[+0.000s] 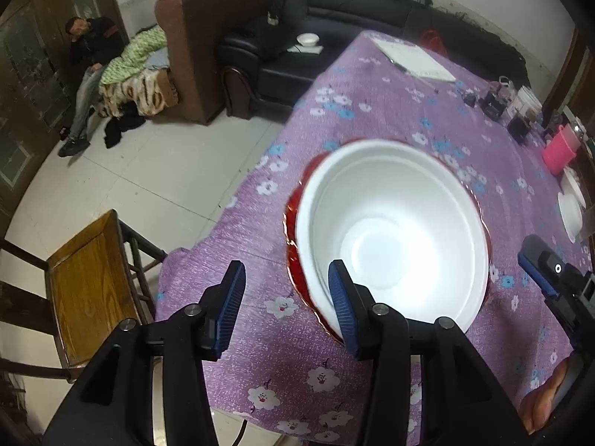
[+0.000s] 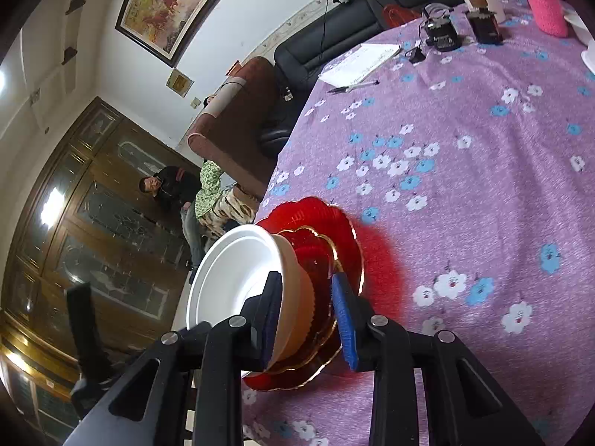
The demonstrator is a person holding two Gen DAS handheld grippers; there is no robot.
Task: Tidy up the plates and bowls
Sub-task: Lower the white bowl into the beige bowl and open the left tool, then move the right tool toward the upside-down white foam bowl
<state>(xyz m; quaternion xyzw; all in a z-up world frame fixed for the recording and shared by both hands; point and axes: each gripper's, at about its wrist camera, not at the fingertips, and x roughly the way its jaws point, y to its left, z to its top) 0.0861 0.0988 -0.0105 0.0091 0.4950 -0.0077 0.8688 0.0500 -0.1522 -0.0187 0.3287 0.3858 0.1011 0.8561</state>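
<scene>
White bowls are sitting nested on red plates near the table's front edge. Left gripper is hanging partly open, one finger inside the rim, not squeezing. Right gripper is straddling bowl wall and plates, loosened. Farther back, paper is lying flat.

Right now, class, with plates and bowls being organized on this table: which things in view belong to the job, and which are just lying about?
Belongs to the job:
- white bowl
- red plates stacked under it
- white dishes at the table's far edge

Just lying about:
- notepad and pen
- pink container
- black devices
- wooden chair
</scene>
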